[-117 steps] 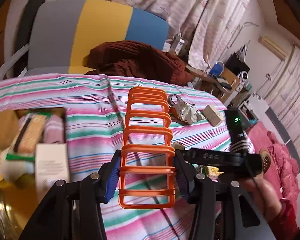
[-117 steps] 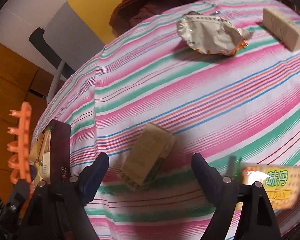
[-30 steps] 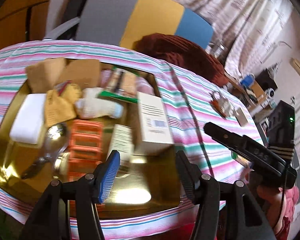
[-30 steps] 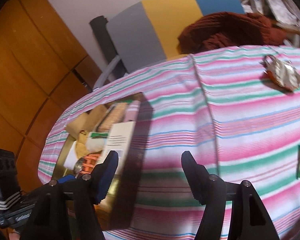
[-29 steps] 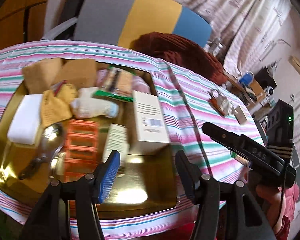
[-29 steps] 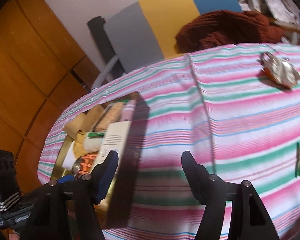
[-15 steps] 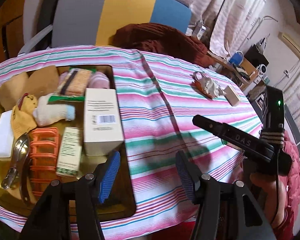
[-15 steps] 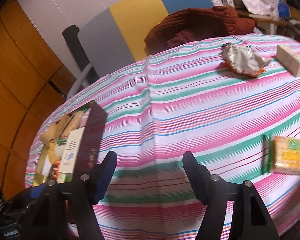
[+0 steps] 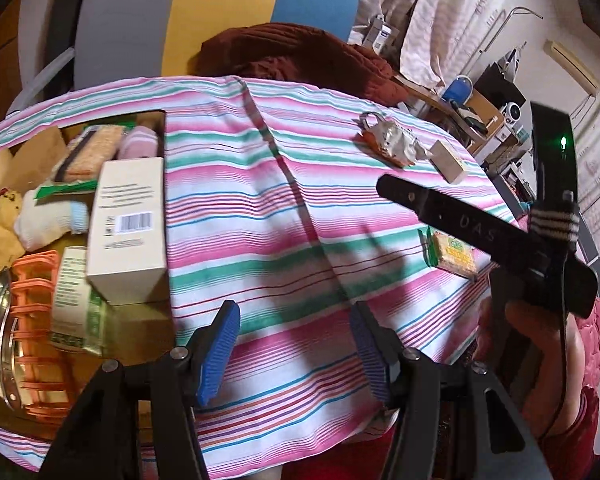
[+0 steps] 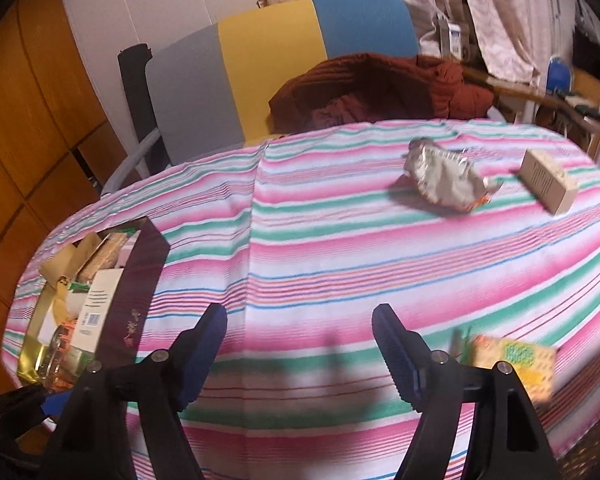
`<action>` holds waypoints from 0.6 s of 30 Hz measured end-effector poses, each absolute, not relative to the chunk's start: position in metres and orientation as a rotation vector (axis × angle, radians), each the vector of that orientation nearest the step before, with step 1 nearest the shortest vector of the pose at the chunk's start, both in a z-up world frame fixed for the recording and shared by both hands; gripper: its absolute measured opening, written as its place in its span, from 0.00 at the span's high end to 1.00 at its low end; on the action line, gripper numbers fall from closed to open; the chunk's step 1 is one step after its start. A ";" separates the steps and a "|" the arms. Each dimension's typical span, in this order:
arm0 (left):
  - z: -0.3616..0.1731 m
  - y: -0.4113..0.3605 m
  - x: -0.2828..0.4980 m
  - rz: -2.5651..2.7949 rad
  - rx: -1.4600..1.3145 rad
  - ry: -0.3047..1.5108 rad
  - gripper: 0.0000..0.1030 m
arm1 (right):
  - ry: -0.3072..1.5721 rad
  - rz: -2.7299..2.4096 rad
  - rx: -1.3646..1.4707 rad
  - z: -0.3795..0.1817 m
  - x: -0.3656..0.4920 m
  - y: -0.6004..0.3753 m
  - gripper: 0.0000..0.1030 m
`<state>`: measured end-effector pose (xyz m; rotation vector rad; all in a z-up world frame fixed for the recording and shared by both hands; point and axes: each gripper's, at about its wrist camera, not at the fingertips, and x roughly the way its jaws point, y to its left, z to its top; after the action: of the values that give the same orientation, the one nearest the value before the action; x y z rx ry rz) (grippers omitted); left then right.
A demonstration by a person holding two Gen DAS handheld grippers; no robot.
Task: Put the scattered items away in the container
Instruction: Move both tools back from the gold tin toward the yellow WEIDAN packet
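Three things are left outside the container [image 9: 156, 184], which sits at the left end of the striped table [image 9: 260, 208] and already holds boxes, socks and an orange rack. The green-and-yellow snack packet [image 10: 512, 368] lies well to the right of the container, near the table's front edge. The crumpled foil wrapper [image 10: 444, 180] and the small beige box [image 10: 548, 184] lie farther back and to the right of it. The right gripper [image 10: 300, 356] hangs over bare cloth with nothing between its pads; its jaws have just been opening. The packet lies just beside its right finger, outside the gap, with its long axis running roughly left to right across that view. The left gripper [image 9: 296, 344] is also spread and empty, just to the right of the container's near corner and well apart from the packet. The right hand [image 9: 540, 344], seen in the left wrist view above the packet, is therefore judged the nearer one. Its likely next move is a short shift rightward, away from the container, to bring the packet between the fingers, probably across its shorter side.
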<state>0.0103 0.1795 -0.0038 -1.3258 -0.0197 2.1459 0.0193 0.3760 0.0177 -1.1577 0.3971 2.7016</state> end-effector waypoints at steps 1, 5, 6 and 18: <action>-0.005 0.182 0.010 2.144 -1.330 -0.013 0.43 | 0.394 2.702 -1.156 0.018 0.018 0.377 0.25; -0.009 0.193 0.010 2.123 -1.342 -0.012 0.43 | 0.388 2.705 -1.145 0.023 0.016 0.385 0.25; -0.010 0.196 0.010 2.118 -1.344 -0.008 0.43 | 0.394 2.709 -1.143 0.024 0.015 0.388 0.25; -0.025 0.239 0.008 2.032 -1.363 0.039 0.43 | 0.601 2.642 -1.081 0.047 0.002 0.475 0.19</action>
<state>0.0077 0.2389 -0.0245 -1.3632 0.0392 2.0319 0.0017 0.4754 0.0470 -1.0810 0.6010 2.6415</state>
